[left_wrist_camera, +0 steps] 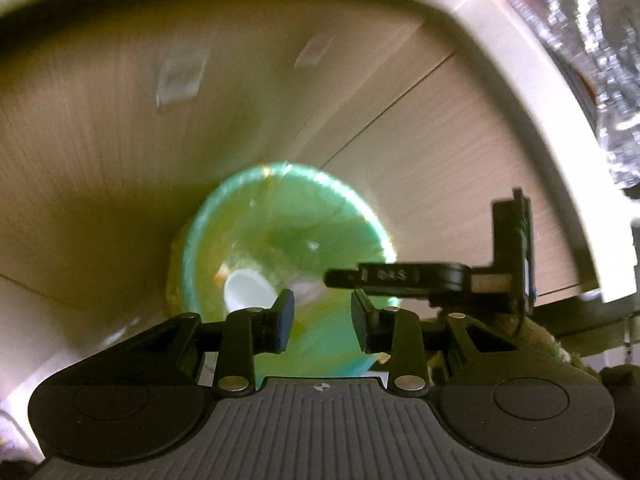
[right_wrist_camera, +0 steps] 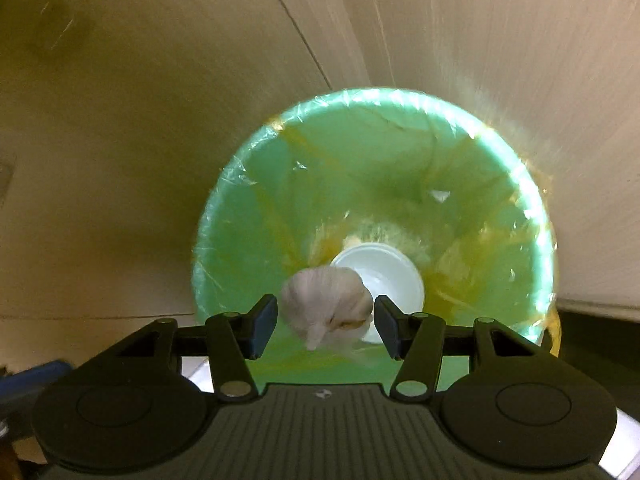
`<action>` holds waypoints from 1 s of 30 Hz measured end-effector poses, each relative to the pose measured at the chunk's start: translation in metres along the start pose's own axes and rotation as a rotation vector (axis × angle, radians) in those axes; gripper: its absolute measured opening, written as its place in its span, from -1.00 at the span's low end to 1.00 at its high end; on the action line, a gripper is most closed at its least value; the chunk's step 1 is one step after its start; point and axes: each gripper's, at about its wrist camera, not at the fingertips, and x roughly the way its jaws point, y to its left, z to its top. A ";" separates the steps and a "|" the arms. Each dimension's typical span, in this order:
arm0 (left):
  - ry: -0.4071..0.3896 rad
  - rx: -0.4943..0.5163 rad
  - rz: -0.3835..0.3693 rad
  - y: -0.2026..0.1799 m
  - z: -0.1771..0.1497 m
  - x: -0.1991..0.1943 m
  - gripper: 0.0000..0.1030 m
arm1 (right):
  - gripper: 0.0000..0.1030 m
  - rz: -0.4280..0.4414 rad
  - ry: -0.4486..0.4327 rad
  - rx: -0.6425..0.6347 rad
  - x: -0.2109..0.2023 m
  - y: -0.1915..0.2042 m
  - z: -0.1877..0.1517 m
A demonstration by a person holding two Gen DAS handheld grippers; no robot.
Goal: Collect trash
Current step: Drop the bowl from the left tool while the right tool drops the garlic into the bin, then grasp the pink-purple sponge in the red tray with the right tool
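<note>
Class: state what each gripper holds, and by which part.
Neither visibly grips: left gripper is open, empty; right gripper is open, crumpled tissue between its fingers above the bin.

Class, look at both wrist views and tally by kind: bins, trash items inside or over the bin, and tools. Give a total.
Green lined bin: 1
White cup in the bin: 1
Crumpled pale wad between the right tool's open fingers: 1
Tools, counting the left tool: 2
Total: 5
</note>
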 end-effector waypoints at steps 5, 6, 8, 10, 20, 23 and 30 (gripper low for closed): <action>-0.096 0.029 -0.058 -0.024 0.025 -0.044 -0.32 | 0.05 0.007 -0.079 0.007 -0.063 -0.006 -0.011; -0.130 0.033 -0.069 -0.031 0.034 -0.060 -0.32 | 0.05 0.000 -0.098 0.006 -0.080 -0.007 -0.014; -0.203 0.026 -0.073 -0.044 0.052 -0.089 -0.32 | 0.05 -0.036 -0.134 -0.007 -0.111 -0.007 -0.016; -0.265 0.006 -0.062 -0.055 0.075 -0.118 -0.32 | 0.05 -0.050 -0.192 -0.023 -0.144 -0.004 -0.017; -0.544 0.240 -0.110 -0.100 0.165 -0.170 -0.33 | 0.22 -0.040 -0.604 -0.061 -0.291 0.062 0.040; -0.520 0.278 -0.069 -0.097 0.192 -0.161 -0.33 | 0.46 -0.073 -0.680 -0.103 -0.315 0.098 0.064; -0.370 0.177 -0.149 -0.075 0.237 -0.109 -0.33 | 0.52 -0.222 -0.778 -0.050 -0.329 0.130 0.137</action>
